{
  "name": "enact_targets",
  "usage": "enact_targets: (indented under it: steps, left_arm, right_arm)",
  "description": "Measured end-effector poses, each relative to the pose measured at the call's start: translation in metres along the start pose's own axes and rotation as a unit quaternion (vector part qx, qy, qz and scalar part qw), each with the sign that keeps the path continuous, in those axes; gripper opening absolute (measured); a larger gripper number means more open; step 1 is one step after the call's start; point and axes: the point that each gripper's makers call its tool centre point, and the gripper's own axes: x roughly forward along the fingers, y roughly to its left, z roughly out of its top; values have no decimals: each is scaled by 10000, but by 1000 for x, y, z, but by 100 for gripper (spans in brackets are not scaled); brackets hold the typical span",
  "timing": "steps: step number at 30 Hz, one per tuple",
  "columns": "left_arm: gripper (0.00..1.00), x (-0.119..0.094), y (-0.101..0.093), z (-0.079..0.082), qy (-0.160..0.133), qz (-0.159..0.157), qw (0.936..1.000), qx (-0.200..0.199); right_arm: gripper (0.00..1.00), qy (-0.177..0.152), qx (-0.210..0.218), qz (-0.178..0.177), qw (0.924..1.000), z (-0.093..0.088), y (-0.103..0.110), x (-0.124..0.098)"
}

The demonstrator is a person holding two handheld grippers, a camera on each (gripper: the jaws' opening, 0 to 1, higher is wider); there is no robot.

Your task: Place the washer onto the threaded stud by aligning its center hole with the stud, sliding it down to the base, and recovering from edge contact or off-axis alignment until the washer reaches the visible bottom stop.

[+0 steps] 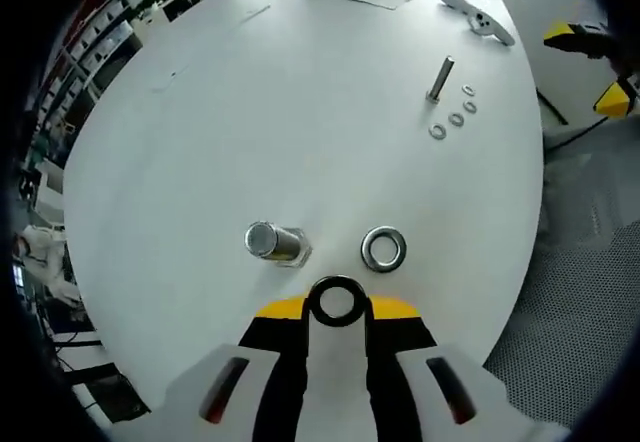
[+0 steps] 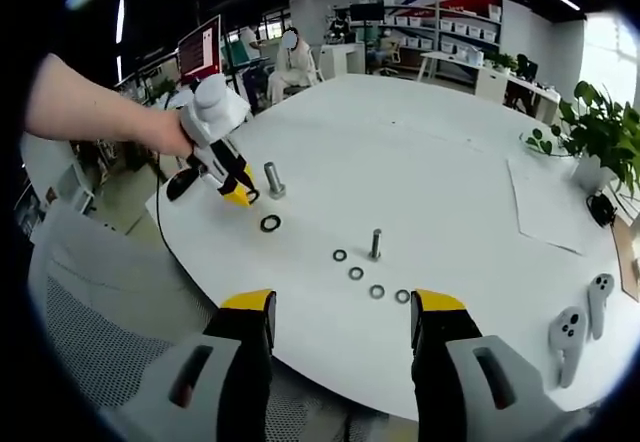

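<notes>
The left gripper (image 1: 337, 307) clamps a washer (image 1: 336, 301) edge-on, hole facing the camera, at five o'clock from the upright stud (image 1: 272, 242). The right gripper (image 2: 343, 314) hovers, jaws apart.

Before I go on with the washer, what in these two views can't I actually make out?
- Left gripper view: the large stud's threads and base stop; seen nearly end-on.
- Right gripper view: whether the left hand-held gripper grips a washer; too small. In the left gripper view the washer sits at its tips.
- Small stud: threads too small.
</notes>
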Motion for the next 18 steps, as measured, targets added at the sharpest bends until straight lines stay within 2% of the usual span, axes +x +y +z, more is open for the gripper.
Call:
enact_targets:
  steps: [7,13,18]
  left_arm:
    - [19,-16,2,17,-170,59,9995,263]
    - [19,-27,9,25,-328,107,9990,284]
    - [19,-32,10,29,-342,109,9987,357]
  right_arm:
    - [57,31,-31,-3,10000,-1,0,0]
    - [56,32,-36,13,10000,-1,0,0]
    - [56,28,-28,0,10000,-1,0,0]
